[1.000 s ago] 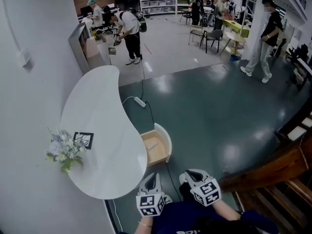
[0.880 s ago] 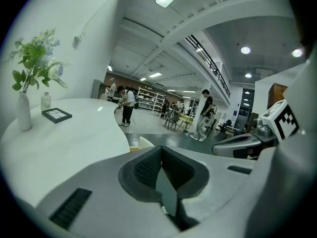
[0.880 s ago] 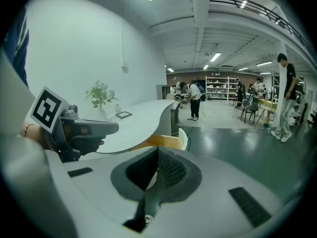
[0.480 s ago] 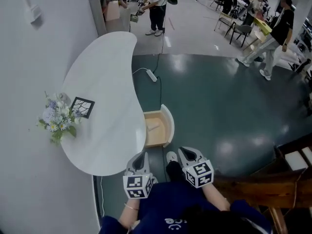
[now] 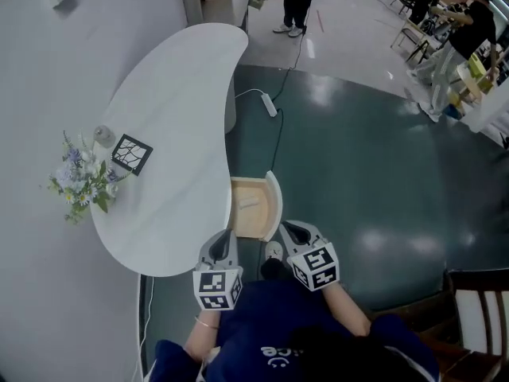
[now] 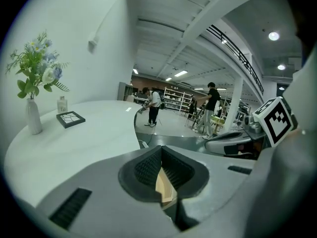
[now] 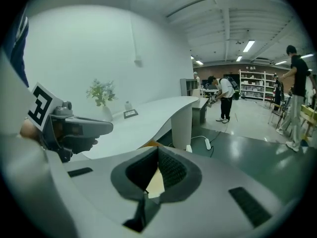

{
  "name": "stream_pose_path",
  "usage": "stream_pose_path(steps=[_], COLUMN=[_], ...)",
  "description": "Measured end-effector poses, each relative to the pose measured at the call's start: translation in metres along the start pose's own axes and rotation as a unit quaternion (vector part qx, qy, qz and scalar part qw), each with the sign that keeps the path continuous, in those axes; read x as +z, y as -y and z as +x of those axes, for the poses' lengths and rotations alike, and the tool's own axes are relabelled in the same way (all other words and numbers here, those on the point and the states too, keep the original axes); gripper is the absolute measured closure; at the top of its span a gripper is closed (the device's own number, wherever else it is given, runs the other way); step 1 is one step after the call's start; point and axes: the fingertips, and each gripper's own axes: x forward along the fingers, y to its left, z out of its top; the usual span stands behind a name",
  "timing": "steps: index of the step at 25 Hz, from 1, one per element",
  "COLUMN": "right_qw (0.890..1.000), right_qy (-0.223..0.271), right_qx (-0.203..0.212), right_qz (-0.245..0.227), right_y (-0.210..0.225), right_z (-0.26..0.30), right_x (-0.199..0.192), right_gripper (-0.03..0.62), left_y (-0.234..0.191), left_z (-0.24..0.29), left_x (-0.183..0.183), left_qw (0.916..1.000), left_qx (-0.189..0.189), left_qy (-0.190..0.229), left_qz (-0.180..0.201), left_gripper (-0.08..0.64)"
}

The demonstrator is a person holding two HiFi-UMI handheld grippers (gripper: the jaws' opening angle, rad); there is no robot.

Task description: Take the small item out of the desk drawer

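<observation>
**Head view:** The drawer (image 5: 256, 205) stands open beneath the edge of the white table (image 5: 171, 134). A pale small item (image 5: 249, 204) appears to lie on its floor, untouched. The left gripper (image 5: 223, 237) and right gripper (image 5: 288, 229) hover near the drawer's front, clear of it.

**Left gripper view:** Jaws together, nothing held. Drawer wood shows beyond them.

**Right gripper view:** Jaws together, likewise empty.

**Assessment:** The step in hand is the approach. The next move calls for one gripper to part its jaws and descend over the item.
</observation>
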Motion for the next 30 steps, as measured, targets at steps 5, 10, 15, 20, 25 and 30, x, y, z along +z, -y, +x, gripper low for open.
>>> stream_pose_path(steps=[5,10,15,20,25,30], right_qw=[0.998,0.993,0.986,0.975,0.965,0.948], right_qy=[-0.011,-0.026,-0.054,-0.082,-0.109,-0.146], right_qx=[0.053,0.096,0.129,0.157,0.17,0.185], right_qz=[-0.032,-0.065,-0.096,-0.131,-0.165,-0.215], right_y=[0.032,0.053,0.052,0.039,0.027,0.017], right_z=[0.023,0.045,0.069,0.091,0.112,0.134], right_x=[0.017,0.027,0.028,0.029,0.028,0.016], right_gripper=[0.583,0.583,0.583,0.583,0.572,0.535], left_y=[0.006,0.006,0.004,-0.005,-0.022,-0.038], left_z=[0.033,0.05,0.056,0.058,0.062,0.062], left_x=[0.01,0.01,0.008,0.014,0.022,0.026], left_qw=[0.999,0.9951,0.9919,0.9913,0.9921,0.9925], left_qx=[0.036,0.081,0.105,0.115,0.111,0.107], left_qy=[0.002,0.006,0.001,0.0,-0.003,-0.005], left_qz=[-0.026,-0.057,-0.071,-0.064,-0.06,-0.06], left_gripper=[0.557,0.557,0.557,0.557,0.557,0.557])
